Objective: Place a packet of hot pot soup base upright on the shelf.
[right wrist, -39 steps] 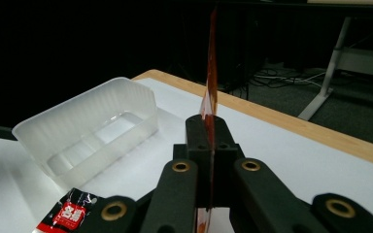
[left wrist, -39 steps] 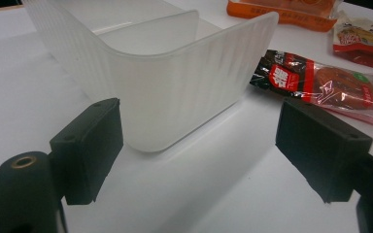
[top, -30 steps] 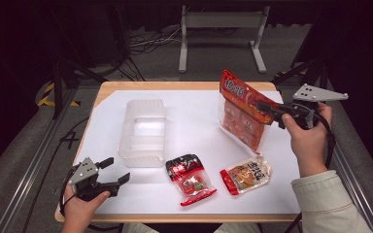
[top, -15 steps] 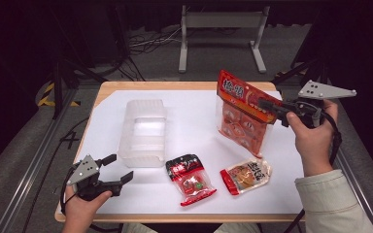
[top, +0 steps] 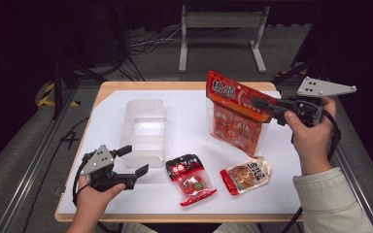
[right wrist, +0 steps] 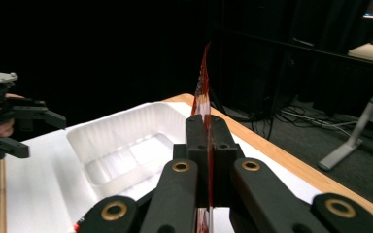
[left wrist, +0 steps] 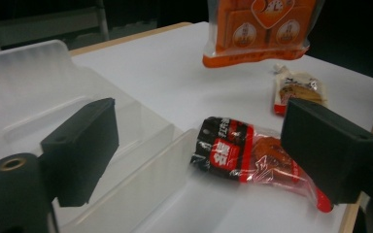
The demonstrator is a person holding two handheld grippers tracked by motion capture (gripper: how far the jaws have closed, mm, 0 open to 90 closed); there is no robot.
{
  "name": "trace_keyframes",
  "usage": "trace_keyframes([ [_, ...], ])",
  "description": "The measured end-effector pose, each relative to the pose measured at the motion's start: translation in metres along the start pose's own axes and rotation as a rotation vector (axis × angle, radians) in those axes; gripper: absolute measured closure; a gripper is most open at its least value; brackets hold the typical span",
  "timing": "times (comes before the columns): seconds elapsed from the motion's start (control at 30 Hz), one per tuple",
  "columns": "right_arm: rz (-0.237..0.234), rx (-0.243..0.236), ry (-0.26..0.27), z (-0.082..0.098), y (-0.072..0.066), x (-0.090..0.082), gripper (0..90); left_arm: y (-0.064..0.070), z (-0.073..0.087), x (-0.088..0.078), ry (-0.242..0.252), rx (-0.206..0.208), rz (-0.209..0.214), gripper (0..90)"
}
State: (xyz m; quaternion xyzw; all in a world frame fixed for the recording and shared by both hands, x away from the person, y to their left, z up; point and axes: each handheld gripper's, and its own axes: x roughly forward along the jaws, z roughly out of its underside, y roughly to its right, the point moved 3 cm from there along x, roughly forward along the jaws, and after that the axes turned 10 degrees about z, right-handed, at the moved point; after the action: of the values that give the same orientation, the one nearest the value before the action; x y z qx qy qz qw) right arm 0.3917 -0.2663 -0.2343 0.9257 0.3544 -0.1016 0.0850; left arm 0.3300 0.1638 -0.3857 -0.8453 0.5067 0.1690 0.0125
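Right gripper [top: 264,106] jaws clamped on top edge of orange snack bag [top: 235,116]; bag hung below jaws, clear of table [top: 184,104], long axis near vertical. Clear plastic tray [top: 145,127] lay well apart from right jaws, toward left hand, beyond bag's face. Left gripper [top: 131,161] jaws apart, nothing between them; tray just beside them, red-black packet [left wrist: 243,155] ahead. Judgement: bag must travel sideways to tray; right hand carries, left hand nearer tray.

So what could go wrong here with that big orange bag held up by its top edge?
The right tongs pinch only the top edge of the orange bag, so it might slip or swing. It hangs beside the clear tray, so it could miss it when lowered. The open left tongs might bump the red packet.
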Motion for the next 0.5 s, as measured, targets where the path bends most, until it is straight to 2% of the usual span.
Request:
trace_keyframes([
  [0.1, -0.022, -0.002, 0.009, -0.001, -0.005, 0.002, 90.0, 0.002, -0.005, 0.007, 0.0, 0.019, 0.016, 16.9],
  [0.23, -0.048, -0.011, 0.022, -0.003, -0.011, 0.003, 90.0, 0.003, -0.013, 0.018, 0.003, 0.025, 0.036, 16.4],
  [0.4, -0.076, -0.022, 0.039, -0.007, -0.016, 0.004, 90.0, -0.003, -0.023, 0.034, 0.03, 0.036, 0.077, 15.5],
  [0.5, -0.086, -0.026, 0.042, -0.008, -0.019, 0.006, 90.0, -0.009, -0.028, 0.044, 0.054, 0.019, 0.111, 14.4],
])
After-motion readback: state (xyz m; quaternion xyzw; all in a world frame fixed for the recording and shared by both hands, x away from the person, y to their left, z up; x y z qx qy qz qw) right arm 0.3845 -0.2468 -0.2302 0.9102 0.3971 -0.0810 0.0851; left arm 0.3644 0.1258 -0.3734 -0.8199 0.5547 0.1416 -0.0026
